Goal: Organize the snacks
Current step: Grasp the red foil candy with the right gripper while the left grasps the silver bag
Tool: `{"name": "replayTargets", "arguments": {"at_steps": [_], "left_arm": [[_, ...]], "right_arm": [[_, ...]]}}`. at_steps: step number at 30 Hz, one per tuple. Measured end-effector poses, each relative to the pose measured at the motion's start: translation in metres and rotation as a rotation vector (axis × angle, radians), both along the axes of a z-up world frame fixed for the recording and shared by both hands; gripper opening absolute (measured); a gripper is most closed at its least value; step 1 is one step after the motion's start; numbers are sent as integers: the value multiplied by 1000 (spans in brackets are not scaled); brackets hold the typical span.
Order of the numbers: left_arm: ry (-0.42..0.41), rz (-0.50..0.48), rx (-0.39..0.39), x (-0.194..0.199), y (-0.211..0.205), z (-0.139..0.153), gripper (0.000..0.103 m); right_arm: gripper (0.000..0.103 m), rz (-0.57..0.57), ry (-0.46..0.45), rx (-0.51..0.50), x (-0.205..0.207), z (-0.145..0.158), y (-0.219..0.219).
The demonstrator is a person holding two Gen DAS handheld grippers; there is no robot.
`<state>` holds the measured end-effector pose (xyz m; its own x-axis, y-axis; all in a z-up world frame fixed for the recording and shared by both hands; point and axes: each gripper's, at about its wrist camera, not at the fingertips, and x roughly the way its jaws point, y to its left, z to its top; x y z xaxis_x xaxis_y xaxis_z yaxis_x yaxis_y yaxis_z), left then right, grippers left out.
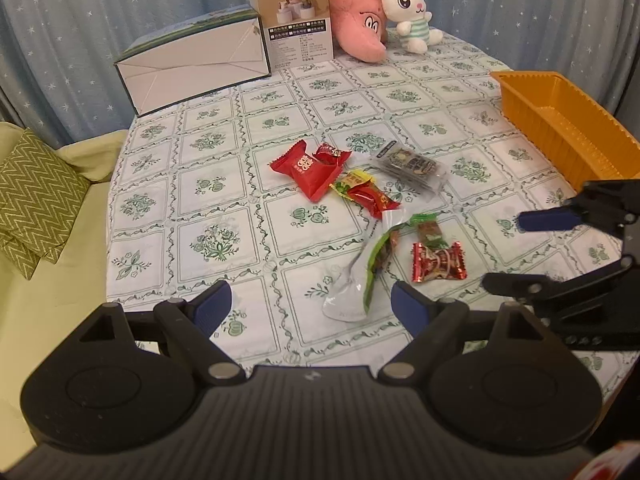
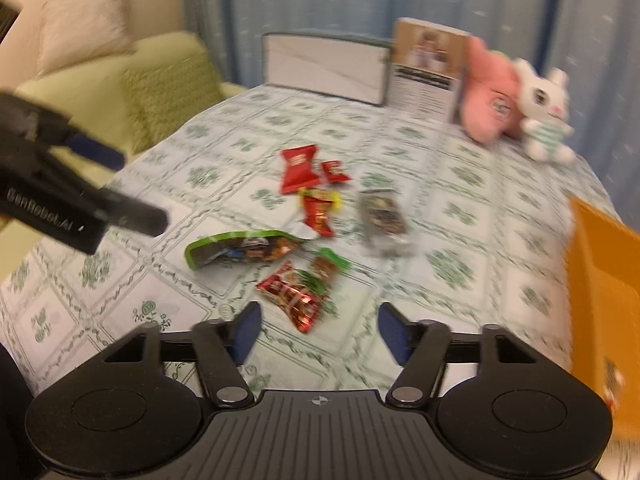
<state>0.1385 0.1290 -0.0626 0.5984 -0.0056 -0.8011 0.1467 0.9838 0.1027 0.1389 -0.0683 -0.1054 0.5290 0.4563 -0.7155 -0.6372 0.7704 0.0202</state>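
Several snack packets lie in the middle of the table: a red pouch (image 1: 310,172) (image 2: 298,168), a red and yellow packet (image 1: 366,192) (image 2: 318,210), a dark clear-wrapped bar (image 1: 412,168) (image 2: 382,214), a long green and white packet (image 1: 366,272) (image 2: 244,250), and a shiny red candy (image 1: 438,266) (image 2: 294,296). An orange tray (image 1: 560,128) (image 2: 600,292) stands at the right edge. My left gripper (image 1: 310,306) is open and empty, short of the green packet. My right gripper (image 2: 318,330) is open and empty, just short of the red candy; it also shows in the left wrist view (image 1: 520,248).
A white box (image 1: 192,68), a brown carton (image 1: 296,20), a pink plush (image 1: 360,24) and a white rabbit plush (image 1: 408,12) stand along the back of the table. A sofa with a green cushion (image 1: 36,196) is to the left. Blue curtains hang behind.
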Motion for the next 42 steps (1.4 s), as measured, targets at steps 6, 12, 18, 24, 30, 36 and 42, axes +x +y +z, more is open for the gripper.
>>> {"name": "replayTargets", "arguments": {"at_steps": [6, 12, 18, 24, 30, 36, 42], "left_arm": [[9, 2, -7, 12, 7, -9, 85], [6, 12, -17, 18, 12, -12, 85], [13, 2, -21, 21, 11, -16, 85], [18, -24, -39, 26, 4, -19, 85], [51, -131, -27, 41, -16, -33, 79], [77, -243, 2, 61, -38, -50, 58], [118, -324, 90, 72, -54, -68, 39]], "right_arm": [[39, 116, -22, -50, 15, -21, 24], [38, 219, -47, -118, 26, -37, 42], [31, 215, -1, -111, 37, -42, 42], [21, 132, 50, -35, 31, -34, 27], [20, -50, 48, 43, 21, -19, -13], [20, -195, 96, 54, 18, -20, -49], [20, -262, 105, 60, 17, -20, -66]]}}
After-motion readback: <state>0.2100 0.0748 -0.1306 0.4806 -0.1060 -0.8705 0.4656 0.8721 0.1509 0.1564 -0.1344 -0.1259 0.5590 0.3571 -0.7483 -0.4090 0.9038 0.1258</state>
